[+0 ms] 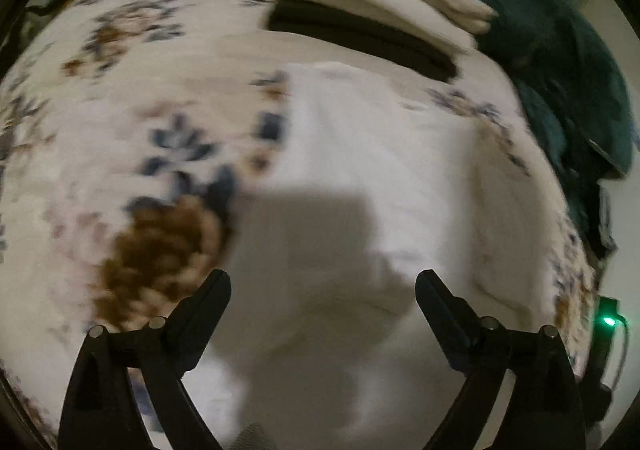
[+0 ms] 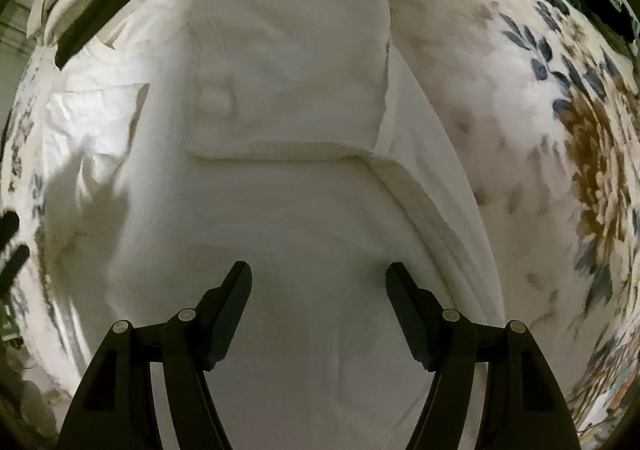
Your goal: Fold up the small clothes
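Observation:
A white garment (image 2: 288,62) lies spread on a floral bedspread (image 2: 560,138), with one part folded over into a flat panel at the top. My right gripper (image 2: 319,278) is open and empty, just above the garment's lower part. The same white garment (image 1: 360,154) shows blurred in the left wrist view. My left gripper (image 1: 323,286) is open and empty, hovering over its near edge, with its shadow on the cloth.
A stack of folded cream and dark clothes (image 1: 380,6) lies at the back of the bed. A dark teal heap of fabric (image 1: 568,62) sits to the right. A device with a green light (image 1: 608,320) stands at the right edge.

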`<state>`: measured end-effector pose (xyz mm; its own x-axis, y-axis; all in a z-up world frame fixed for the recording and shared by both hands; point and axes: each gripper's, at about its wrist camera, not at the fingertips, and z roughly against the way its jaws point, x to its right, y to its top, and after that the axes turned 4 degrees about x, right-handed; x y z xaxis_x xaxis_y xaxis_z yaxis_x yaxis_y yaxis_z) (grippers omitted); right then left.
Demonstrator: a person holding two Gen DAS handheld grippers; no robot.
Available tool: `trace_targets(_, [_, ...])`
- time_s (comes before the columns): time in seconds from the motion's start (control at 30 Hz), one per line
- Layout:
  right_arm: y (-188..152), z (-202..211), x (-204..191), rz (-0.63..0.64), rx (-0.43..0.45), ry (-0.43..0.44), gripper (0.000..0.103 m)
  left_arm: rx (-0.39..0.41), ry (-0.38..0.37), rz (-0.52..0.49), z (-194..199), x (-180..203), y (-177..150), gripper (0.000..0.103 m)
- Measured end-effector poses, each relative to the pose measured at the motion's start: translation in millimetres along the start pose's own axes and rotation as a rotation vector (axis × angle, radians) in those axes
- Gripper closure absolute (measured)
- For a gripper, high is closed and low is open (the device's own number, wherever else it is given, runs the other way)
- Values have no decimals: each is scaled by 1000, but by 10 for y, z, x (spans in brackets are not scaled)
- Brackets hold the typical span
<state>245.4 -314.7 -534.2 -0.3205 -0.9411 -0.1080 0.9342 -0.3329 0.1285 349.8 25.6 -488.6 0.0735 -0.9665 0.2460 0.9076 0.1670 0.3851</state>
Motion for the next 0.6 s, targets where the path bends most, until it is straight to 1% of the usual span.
trace_targets(0.1, [10, 85, 76, -7, 1, 10, 32, 23, 91, 4, -97, -184, 133, 9])
trace_targets(0.17, [0, 134, 95, -13, -2, 22, 32, 26, 157, -26, -242, -205, 232, 9])
trace_targets(0.27, [14, 177, 39, -8, 4, 24, 32, 10, 196, -99, -493, -63, 296, 9])
trace_targets(0.3, [1, 193, -7, -6, 6, 24, 32, -15, 203, -149, -574, 5, 259, 9])
trace_targets(0.33, [1, 194, -22, -4, 7, 25, 32, -60, 220, -212, -687, 115, 203, 9])
trace_targets(0.37, [-15, 206, -36, 0, 6, 18, 32, -92, 220, -272, -755, 206, 95, 9])
trace_targets(0.4, [-21, 216, -57, 2, 6, 13, 32, -107, 218, -307, -784, 252, 2, 9])
trace_targets(0.43, [1, 228, -64, 4, 4, 7, 32, -136, 230, -364, -809, 303, -178, 8])
trace_targets(0.5, [-12, 245, -65, 8, -4, -13, 32, -152, 244, -397, -761, 313, -361, 8])
trace_targets(0.53, [-27, 287, -30, 18, -13, -51, 32, -144, 246, -400, -684, 306, -432, 8])
trace_targets(0.6, [-53, 353, -103, 47, -15, -106, 32, -123, 237, -374, -485, 281, -499, 9])
